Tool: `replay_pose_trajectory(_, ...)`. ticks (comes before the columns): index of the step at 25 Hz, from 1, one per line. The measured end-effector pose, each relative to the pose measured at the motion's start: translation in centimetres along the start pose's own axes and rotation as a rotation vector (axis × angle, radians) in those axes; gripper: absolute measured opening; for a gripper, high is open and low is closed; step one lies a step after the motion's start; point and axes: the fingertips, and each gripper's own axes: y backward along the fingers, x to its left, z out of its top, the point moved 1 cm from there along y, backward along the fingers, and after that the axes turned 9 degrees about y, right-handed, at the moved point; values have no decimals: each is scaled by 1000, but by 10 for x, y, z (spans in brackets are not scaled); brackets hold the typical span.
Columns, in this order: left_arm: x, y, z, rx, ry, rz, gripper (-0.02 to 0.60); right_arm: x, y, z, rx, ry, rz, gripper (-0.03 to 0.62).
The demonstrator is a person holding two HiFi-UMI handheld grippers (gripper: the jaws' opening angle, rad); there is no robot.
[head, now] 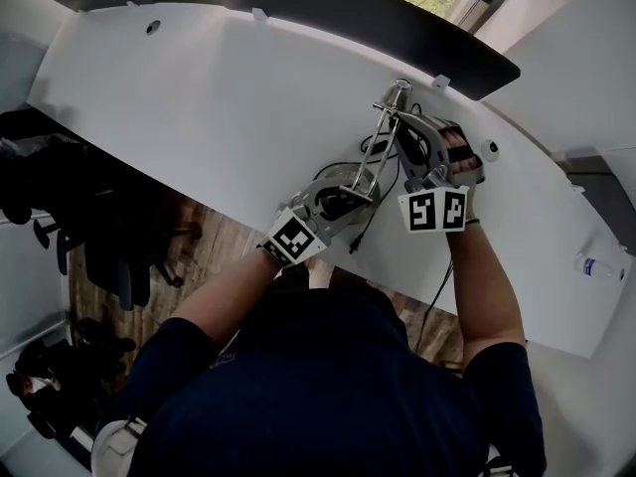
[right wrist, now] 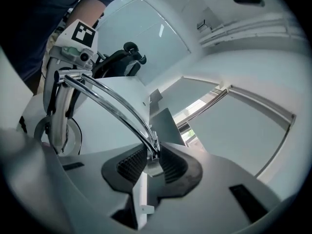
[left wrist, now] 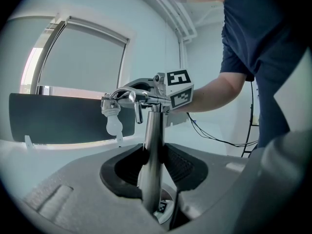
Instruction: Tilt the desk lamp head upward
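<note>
- Left claw (left wrist: 155, 168): pinching the upright chrome post (left wrist: 152, 135) of the desk lamp (head: 370, 162). Its pads (left wrist: 183, 167) press on both sides, and the post runs straight up out of the claw.
- Right claw (right wrist: 153, 161): closed on the far end of the lamp arm (right wrist: 109, 99). The arm is a pair of chrome rods that sweep back from this claw toward the left claw.
- Lamp head (left wrist: 111, 107): just past the right claw's tips, with the bare bulb (left wrist: 113, 126) hanging down below it.
- Handling, our judgement: the polished metal is stiff and fairly light but slippery, so the ribbed pads should sit square on a rod, not on a curve.
- We expect the head's joint to hold by friction. Lifting then needs a steady counter-hold on the post, or the whole lamp may tip or slide.
- Where to take hold: the rod end beside the head. We keep off the bulb, which is glass and fragile.
- Beyond and beneath both claws: the white desk (head: 199, 97) carrying the lamp.
</note>
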Motion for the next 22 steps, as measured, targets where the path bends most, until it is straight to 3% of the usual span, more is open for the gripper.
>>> replay_pose_trajectory(22, -2, -1, -2, 9, 12, -22, 137, -45, 40, 46, -18, 222, -184, 115)
